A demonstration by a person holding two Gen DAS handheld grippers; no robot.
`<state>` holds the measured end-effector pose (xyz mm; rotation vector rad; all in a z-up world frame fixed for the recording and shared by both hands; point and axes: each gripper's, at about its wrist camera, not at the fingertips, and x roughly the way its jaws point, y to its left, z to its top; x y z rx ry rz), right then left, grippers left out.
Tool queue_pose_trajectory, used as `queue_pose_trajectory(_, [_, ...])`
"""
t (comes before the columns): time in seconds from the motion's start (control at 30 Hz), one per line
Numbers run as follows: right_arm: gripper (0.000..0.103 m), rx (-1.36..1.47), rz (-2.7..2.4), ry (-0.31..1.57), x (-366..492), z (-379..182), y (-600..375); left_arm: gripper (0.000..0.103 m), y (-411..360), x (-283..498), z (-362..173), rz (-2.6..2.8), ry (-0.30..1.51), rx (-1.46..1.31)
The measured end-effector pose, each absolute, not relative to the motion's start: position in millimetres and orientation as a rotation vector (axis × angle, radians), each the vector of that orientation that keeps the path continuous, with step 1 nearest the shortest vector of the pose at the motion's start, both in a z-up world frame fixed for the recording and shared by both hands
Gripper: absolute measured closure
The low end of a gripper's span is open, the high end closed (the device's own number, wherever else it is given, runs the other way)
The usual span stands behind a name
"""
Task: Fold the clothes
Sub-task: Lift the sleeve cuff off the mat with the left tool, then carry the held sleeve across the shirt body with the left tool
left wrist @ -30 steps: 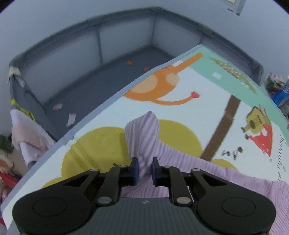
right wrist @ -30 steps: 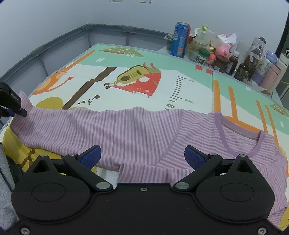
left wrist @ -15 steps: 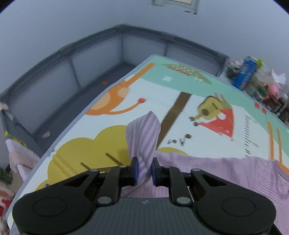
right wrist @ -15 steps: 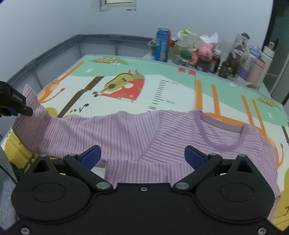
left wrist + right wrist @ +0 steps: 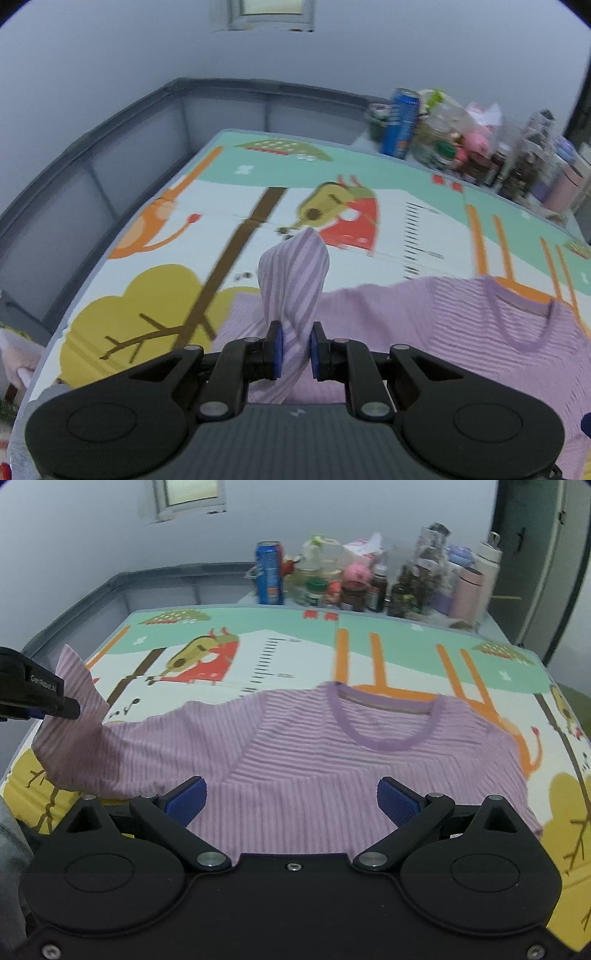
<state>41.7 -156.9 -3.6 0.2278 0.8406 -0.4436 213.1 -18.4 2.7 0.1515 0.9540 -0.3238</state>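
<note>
Sleeve-fold step, probably: the striped shirt (image 5: 314,760) sleeve (image 5: 293,280) is pinched up by the left gripper (image 5: 294,350); right gripper (image 5: 291,800) is held wide, empty. Next, it's carried right, laid flat.

The left hand-held gripper (image 5: 294,350) has swung from facing the grey playpen wall toward 1 o'clock, so the shirt (image 5: 314,760) collar and the bottle clutter now lie ahead of it. The pinched sleeve (image 5: 293,280) has risen higher off the play mat (image 5: 406,646), and the right hand-held gripper (image 5: 291,801) has shifted rightward, centring on the collar.
</note>
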Motion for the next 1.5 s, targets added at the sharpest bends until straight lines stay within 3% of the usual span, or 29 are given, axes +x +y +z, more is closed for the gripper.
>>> queue_pose_trajectory(0.73, [0.004, 0.409, -0.656, 0.767, -71.2, 5.8, -227.5, 0.086, -124.6, 117.3, 28.9, -0.556, 0.897, 0.315])
queue_pose_trajectory(1.5, [0.004, 0.488, -0.804, 0.735, -133.1, 0.0, -285.9, 0.086, -252.6, 48.9, 25.4, -0.758, 0.905, 0.393])
